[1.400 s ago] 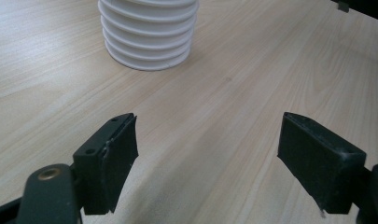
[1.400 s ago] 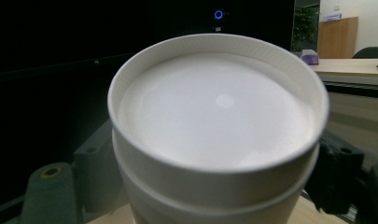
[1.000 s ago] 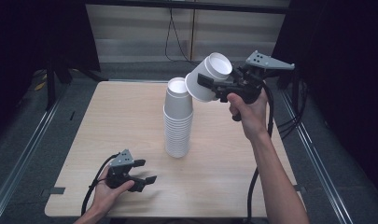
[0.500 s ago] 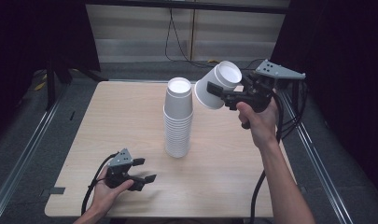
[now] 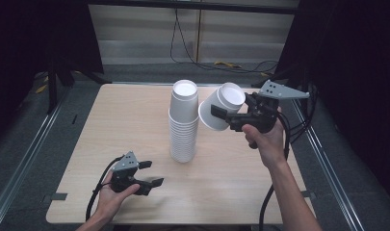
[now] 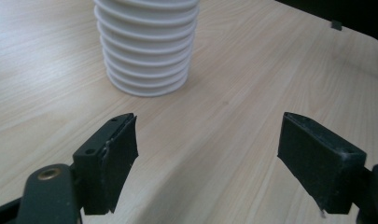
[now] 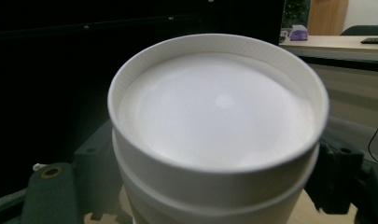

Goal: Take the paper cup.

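A tall stack of white paper cups (image 5: pixel 184 120) stands upside down at the middle of the wooden table (image 5: pixel 125 120). Just to its right, at the height of its top, my right gripper (image 5: pixel 225 117) is shut on one white cup (image 5: pixel 229 96), held tilted with its base up. The right gripper view looks onto that cup's base (image 7: pixel 219 121), with a black finger (image 7: pixel 95 163) on either side. Near the front left my left gripper (image 5: pixel 153 173) rests open on the table. Its view has the stack's lower rims (image 6: pixel 147 51) ahead and nothing between the jaws (image 6: pixel 207 163).
Cables trail from both grippers off the table's front edge. Metal floor rails (image 5: pixel 24 154) run along both sides of the table. Bare wood (image 6: pixel 252 84) lies between the left gripper and the stack.
My right gripper has come down with the cup, from above the stack's top to beside it. The left gripper has stayed put.
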Motion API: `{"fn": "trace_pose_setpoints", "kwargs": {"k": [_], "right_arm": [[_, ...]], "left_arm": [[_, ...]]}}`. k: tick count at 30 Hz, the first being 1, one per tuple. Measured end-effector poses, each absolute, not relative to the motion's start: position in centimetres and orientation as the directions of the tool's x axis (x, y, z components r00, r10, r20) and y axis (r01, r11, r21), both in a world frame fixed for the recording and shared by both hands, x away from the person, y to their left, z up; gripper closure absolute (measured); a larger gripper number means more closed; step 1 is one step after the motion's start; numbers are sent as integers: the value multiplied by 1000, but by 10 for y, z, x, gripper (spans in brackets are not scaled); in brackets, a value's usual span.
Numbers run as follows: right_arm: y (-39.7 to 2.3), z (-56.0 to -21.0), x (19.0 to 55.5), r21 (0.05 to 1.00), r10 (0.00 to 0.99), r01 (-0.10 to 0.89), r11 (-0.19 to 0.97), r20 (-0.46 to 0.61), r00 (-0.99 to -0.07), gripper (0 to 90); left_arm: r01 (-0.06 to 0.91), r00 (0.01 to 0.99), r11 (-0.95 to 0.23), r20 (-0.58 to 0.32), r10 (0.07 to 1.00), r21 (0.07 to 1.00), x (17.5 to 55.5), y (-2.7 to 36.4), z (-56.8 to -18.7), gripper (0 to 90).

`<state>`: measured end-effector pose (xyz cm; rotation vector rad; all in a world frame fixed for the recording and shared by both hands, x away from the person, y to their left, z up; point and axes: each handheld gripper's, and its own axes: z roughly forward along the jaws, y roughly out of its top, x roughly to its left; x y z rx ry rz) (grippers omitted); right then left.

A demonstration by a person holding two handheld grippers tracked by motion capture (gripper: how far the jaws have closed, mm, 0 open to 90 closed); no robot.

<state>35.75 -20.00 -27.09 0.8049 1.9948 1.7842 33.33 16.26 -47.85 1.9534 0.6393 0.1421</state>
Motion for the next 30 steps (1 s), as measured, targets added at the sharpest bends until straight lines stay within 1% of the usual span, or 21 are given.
{"fn": "trace_pose_setpoints", "kwargs": {"k": [4, 7, 10, 15, 18, 21, 27, 30], "right_arm": [[-196, -278, 353, 982, 603, 183, 55, 114, -790, 204], [-192, -284, 350, 979, 595, 194, 68, 116, -796, 204], [-188, -291, 349, 976, 584, 203, 83, 118, -803, 204], [-181, -302, 347, 971, 568, 215, 108, 117, -815, 204], [-180, -307, 346, 968, 562, 228, 108, 130, -817, 204], [-178, -314, 346, 964, 551, 238, 116, 137, -823, 205], [-174, -324, 341, 958, 529, 255, 135, 148, -836, 206], [-173, -327, 338, 957, 543, 253, 141, 139, -828, 207]], "left_arm": [[359, 861, -318, -180, 475, 877, 335, 159, -473, 195], [350, 884, -337, -189, 428, 874, 334, 153, -471, 172], [327, 896, -352, -169, 411, 877, 332, 148, -469, 172], [310, 899, -346, -154, 411, 885, 334, 144, -463, 172], [321, 896, -295, -188, 403, 900, 338, 144, -457, 172], [317, 898, -271, -195, 394, 909, 341, 144, -449, 172], [281, 906, -255, -168, 389, 925, 345, 142, -434, 172], [256, 914, -256, -148, 378, 932, 343, 137, -431, 172]]}}
